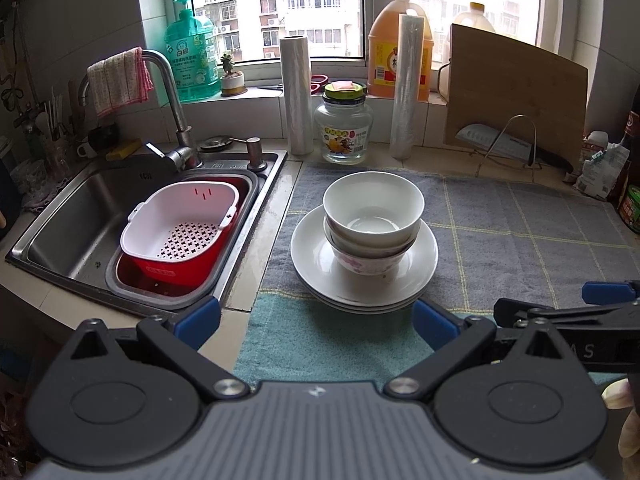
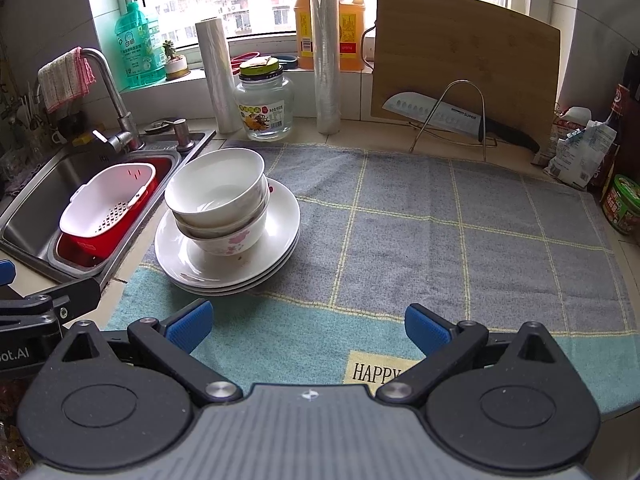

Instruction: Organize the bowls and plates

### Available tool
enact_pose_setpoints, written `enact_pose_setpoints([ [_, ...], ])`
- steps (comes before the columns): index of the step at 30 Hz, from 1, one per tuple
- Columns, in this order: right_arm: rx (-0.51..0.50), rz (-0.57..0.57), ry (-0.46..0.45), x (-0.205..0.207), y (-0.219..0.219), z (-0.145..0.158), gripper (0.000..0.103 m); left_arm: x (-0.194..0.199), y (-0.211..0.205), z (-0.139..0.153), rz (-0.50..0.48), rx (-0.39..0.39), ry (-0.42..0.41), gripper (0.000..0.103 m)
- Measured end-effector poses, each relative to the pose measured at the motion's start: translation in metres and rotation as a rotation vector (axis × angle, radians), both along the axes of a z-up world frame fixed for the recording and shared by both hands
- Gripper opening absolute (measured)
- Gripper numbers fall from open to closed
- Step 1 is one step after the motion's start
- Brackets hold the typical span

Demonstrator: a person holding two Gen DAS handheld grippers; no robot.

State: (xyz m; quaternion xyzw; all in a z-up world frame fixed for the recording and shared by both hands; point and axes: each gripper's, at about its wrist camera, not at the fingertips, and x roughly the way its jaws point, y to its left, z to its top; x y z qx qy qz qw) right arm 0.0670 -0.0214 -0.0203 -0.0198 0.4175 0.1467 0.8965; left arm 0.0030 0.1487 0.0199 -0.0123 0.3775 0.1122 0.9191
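A stack of white bowls [image 1: 373, 216] [image 2: 216, 196], the lowest with pink flowers, sits on a stack of white plates [image 1: 320, 264] [image 2: 280, 224] on the grey checked mat. My left gripper [image 1: 316, 318] hangs open just in front of the plates, nothing between its blue pads. My right gripper [image 2: 308, 326] is open too, over the teal strip of the mat, to the right of the stack and a little nearer than it. The right gripper's black body shows at the right edge of the left wrist view.
A steel sink [image 1: 72, 216] at left holds a white strainer basket [image 1: 176, 224] inside a red tub. Along the back wall stand a glass jar [image 1: 344, 128], two film rolls, oil jugs, a cutting board [image 2: 464, 52] and a knife [image 2: 448, 118] on a wire rack. Packets crowd the right edge.
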Motion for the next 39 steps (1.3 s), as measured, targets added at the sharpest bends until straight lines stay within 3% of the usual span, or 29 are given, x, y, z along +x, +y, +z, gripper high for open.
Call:
enact_pose_setpoints([
  [39,-0.003,0.009,0.014,0.0087,0.0031,0.0,0.103,0.01,0.0024,0.0017,-0.009,-0.012,0.009,0.102],
])
